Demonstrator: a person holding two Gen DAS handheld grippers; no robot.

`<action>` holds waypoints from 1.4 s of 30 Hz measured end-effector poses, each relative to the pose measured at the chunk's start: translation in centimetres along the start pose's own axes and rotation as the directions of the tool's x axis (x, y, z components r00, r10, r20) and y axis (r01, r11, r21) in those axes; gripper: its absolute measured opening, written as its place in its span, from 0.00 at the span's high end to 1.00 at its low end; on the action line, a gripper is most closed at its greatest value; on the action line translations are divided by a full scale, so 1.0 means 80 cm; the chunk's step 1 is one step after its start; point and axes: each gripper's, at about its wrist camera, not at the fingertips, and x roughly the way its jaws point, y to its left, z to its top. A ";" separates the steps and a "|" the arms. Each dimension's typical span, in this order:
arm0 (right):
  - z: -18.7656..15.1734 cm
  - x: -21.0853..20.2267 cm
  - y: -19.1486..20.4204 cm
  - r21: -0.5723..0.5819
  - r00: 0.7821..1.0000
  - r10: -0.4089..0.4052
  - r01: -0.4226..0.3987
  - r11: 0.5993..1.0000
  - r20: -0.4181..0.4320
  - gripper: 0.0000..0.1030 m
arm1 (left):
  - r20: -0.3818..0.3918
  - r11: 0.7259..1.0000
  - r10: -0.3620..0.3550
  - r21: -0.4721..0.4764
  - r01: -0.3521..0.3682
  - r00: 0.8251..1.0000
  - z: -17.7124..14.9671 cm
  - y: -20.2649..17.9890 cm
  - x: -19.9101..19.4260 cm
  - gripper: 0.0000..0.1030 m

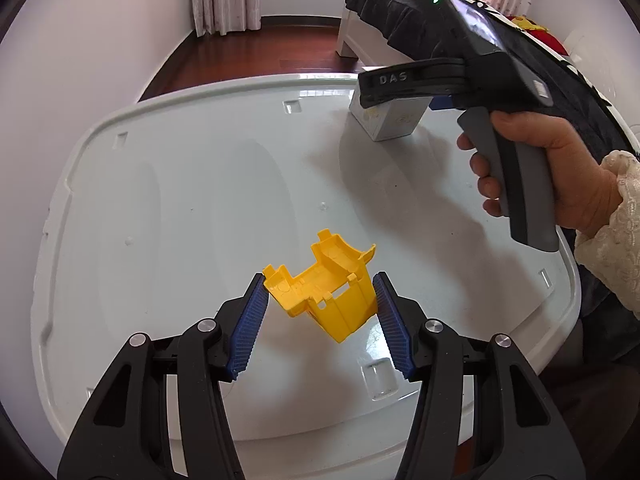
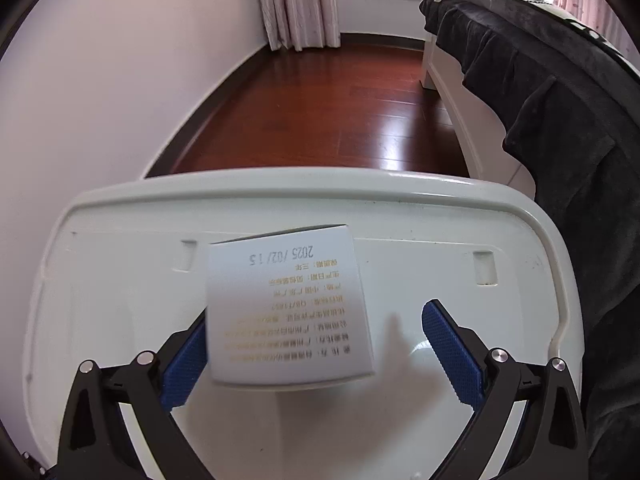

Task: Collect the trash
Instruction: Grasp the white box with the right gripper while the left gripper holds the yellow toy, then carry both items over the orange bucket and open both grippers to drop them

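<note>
Two grippers, one item apiece.

Left gripper (image 1: 320,300): partly closed, blue pads (image 1: 250,328) pressing both sides of yellow plastic piece (image 1: 328,286). Piece tilted, apparently lifted clear of white table (image 1: 180,200); whether any corner touches the surface, cannot tell. Contact only near the pad tips, on angled, hollow walls.

Right gripper (image 2: 320,352): spread wide, nothing gripped. White box (image 2: 288,308) between the fingers, printed face up, resting on the table. Left pad (image 2: 186,360) touching or just beside the box edge; right pad (image 2: 452,356) apart from it, a clear gap between. Box off-centre, toward the left finger.

Outward from the fingers: table rim, then red wooden floor (image 2: 320,112), curtains (image 2: 300,0), bed with dark cover (image 2: 520,60) to the right. Person's hand (image 1: 560,184) on the right gripper's handle, lace cuff at the wrist. No bin or bag in either view.

Risks, as judged:
- Yellow piece slipping or twisting out: thin uneven walls, shallow tip hold.
- Box pushed sideways instead of caught: closing from an off-centre start, left finger meeting it first.
- Box crushed or dented: light cardboard, probably empty.
- Box nudged toward the far rim, given a glossy surface.
</note>
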 end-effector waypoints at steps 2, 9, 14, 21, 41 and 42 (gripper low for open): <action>-0.001 0.009 -0.002 0.031 1.000 -0.013 0.014 0.999 -0.020 0.09 | -0.001 1.000 -0.004 -0.004 0.004 1.000 0.001 0.000 0.001 0.48; -0.016 0.001 -0.007 0.048 0.999 0.013 -0.012 0.999 -0.038 0.40 | -0.012 1.000 -0.012 0.000 0.012 1.000 0.003 -0.005 0.003 0.48; -0.034 -0.034 -0.006 0.030 1.000 0.001 -0.001 1.000 -0.014 0.40 | -0.010 1.000 -0.016 0.011 0.016 1.000 0.003 -0.008 0.001 0.48; -0.082 -0.103 -0.003 -0.011 1.000 -0.005 0.005 1.000 0.002 0.40 | -0.018 0.999 -0.030 0.021 0.030 0.999 -0.011 -0.019 -0.010 0.48; -0.367 -0.263 0.065 -0.053 0.991 0.075 -0.081 0.995 -0.111 0.40 | -0.149 0.989 -0.056 0.129 0.076 0.987 -0.150 -0.098 -0.062 0.48; -0.377 -0.263 0.069 -0.067 0.989 0.073 -0.082 0.994 -0.126 0.40 | -0.157 0.988 -0.055 0.137 0.077 0.986 -0.157 -0.102 -0.062 0.48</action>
